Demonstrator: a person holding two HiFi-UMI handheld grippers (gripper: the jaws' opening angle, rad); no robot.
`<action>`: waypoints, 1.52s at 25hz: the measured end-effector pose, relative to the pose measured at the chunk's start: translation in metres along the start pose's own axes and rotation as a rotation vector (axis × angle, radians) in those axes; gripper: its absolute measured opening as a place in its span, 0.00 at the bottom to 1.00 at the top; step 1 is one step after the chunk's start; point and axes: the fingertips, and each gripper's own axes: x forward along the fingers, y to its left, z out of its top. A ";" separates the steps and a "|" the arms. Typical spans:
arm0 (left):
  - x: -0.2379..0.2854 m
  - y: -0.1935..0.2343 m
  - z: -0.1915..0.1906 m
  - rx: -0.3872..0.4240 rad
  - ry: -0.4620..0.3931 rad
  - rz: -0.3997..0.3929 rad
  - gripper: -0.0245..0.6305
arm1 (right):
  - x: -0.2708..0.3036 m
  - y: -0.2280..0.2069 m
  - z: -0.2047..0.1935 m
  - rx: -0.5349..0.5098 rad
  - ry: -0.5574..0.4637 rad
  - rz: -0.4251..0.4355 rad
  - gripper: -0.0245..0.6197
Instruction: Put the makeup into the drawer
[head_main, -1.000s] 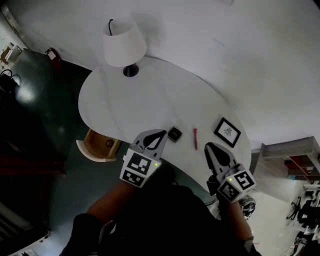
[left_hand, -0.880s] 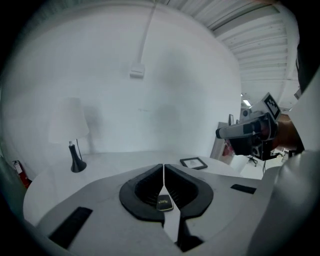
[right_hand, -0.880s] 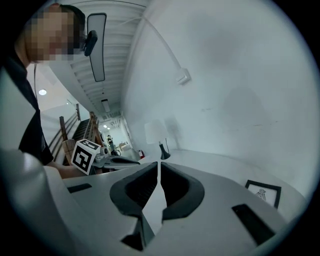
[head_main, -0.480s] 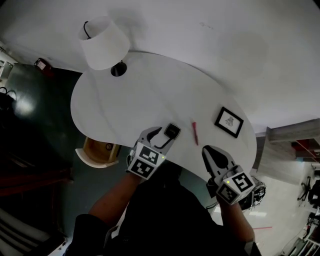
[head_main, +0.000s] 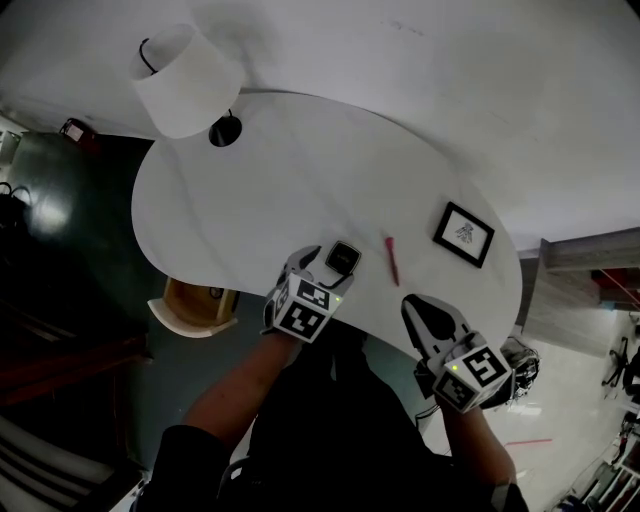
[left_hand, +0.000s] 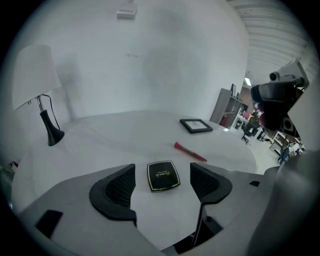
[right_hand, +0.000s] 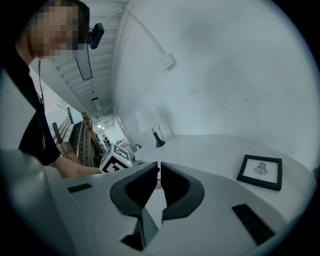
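The left gripper points down at the white surface near its front edge; its jaws have just been opening and now stand wide apart, with a black square compact lying flat between them; neither pad touches the compact, which rests on the surface with bare white showing on either side of it. Just beyond the compact, towards the right gripper, lies a thin red stick, apart from it; further back on that side a small black picture frame lies flat. A lamp with a white shade and a black foot stands at the far left of the surface. In the head view a wooden drawer stands pulled out under the front edge of the surface, left of the left gripper. The right gripper is at the front edge, well apart from the compact; its jaws are together with nothing between them.
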 end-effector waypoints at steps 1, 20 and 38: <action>0.005 0.001 -0.002 -0.005 0.013 0.000 0.57 | 0.002 0.000 0.001 0.016 -0.002 0.000 0.07; 0.065 0.000 -0.029 -0.042 0.208 -0.006 0.59 | -0.001 -0.021 0.005 0.055 -0.013 -0.012 0.07; 0.077 0.000 -0.034 0.020 0.292 0.048 0.56 | -0.006 -0.031 0.013 0.079 -0.045 0.029 0.07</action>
